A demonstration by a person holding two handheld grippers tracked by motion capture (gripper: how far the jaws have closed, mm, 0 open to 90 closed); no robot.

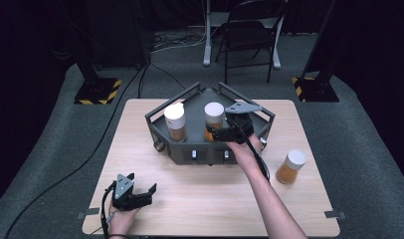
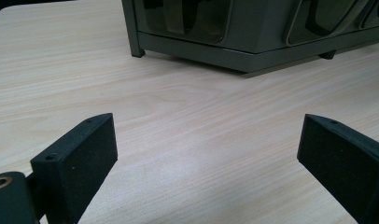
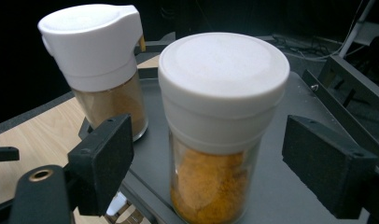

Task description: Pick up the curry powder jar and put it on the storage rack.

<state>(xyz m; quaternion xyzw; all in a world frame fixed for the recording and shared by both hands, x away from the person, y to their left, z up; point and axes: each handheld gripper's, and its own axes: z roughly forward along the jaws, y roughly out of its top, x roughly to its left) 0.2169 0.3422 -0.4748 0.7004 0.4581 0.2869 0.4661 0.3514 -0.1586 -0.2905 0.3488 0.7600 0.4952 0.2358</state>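
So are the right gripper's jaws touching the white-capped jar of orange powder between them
Apart. The right gripper view shows the right gripper straddling the white-capped glass jar of orange powder, with grey tray visible in the gap between each pad and the glass.

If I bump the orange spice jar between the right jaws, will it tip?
The spice jar is tall with a wide white cap, so it probably tips easily. Its smooth round wall may slip or roll. The right gripper stands open around it, not pressing.
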